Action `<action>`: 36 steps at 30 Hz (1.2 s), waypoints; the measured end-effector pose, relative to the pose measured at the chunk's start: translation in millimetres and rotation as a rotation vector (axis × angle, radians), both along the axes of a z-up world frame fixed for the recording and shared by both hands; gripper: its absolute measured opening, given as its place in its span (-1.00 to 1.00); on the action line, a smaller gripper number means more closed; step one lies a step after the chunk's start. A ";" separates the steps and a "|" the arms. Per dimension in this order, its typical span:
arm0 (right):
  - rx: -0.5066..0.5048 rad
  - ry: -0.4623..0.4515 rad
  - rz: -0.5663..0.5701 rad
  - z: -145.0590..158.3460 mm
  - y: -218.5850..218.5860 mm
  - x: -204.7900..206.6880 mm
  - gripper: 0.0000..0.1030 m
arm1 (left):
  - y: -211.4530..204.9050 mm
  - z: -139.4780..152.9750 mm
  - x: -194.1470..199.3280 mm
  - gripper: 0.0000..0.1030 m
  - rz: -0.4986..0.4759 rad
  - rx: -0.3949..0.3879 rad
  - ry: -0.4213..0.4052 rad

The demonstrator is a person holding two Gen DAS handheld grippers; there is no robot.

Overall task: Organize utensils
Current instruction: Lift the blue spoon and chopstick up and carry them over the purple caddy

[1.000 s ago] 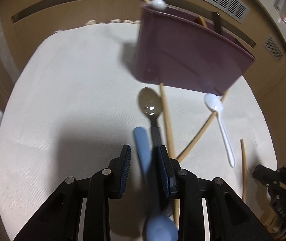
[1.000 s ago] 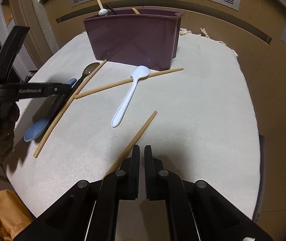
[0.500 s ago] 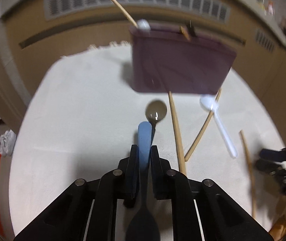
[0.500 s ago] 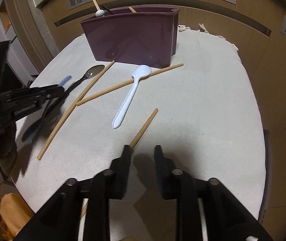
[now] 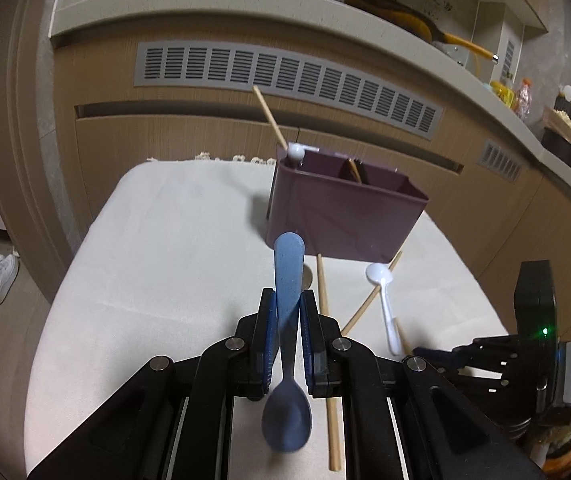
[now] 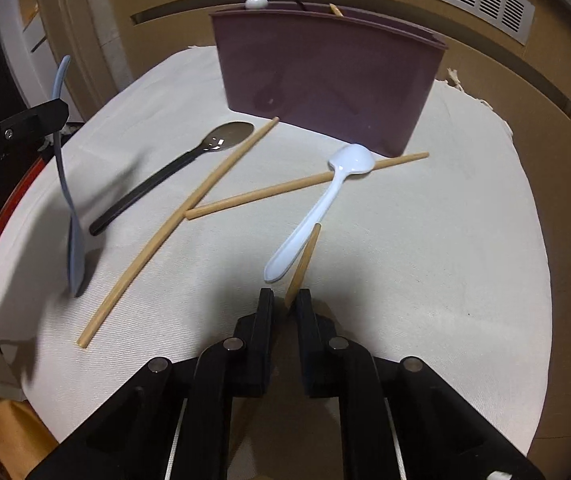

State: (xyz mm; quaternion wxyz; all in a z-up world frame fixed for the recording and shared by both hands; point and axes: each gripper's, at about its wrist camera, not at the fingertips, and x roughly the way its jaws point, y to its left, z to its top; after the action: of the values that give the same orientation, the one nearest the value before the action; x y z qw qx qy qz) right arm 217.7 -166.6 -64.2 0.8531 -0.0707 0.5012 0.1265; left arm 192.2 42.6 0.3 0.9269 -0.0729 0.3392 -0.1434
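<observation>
- Surface: round table under a white woven cloth [image 6: 425,248], against a wood-panelled counter with grey vent grilles [image 5: 285,76].
- Change: the left gripper [image 5: 288,312], open around the pale blue plastic spoon [image 5: 287,280] a second ago, is now clenched on its handle and has lifted it, bowl hanging down.
- Right gripper [image 6: 285,300] has narrowed onto the near wooden chopstick [image 6: 303,262], tip raised; grip apparently secured.
- Meaning: both items look ready for the dark purple plastic utensil holder [image 6: 325,76] at the far side.
- Clearance: white plastic spoon [image 6: 317,212] touches that chopstick; black-handled metal spoon [image 6: 177,168] lies left. Far-right cloth is open.
</observation>
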 end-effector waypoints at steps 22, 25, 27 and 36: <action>0.245 -0.343 -0.001 135.4 -50.6 -50.1 -0.89 | -20.6 101.6 -39.5 -0.76 -0.043 0.006 -0.202; 0.218 -0.487 -0.001 181.4 -52.1 -40.8 -0.89 | -24.9 140.3 -27.2 -0.76 -0.045 0.013 -0.289; 0.201 -0.583 0.003 214.5 -50.1 -31.2 -0.89 | -28.8 165.0 -16.9 -0.76 -0.038 0.020 -0.351; 0.188 -0.857 -0.028 294.6 -42.1 39.0 -0.89 | -42.2 215.2 73.8 -0.76 0.018 0.020 -0.522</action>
State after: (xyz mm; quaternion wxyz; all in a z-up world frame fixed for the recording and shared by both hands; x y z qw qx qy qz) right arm 256.7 -208.7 230.3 0.9883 -0.0321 0.0894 0.1192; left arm 266.1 0.5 215.5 0.9849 -0.0274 0.0895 -0.1456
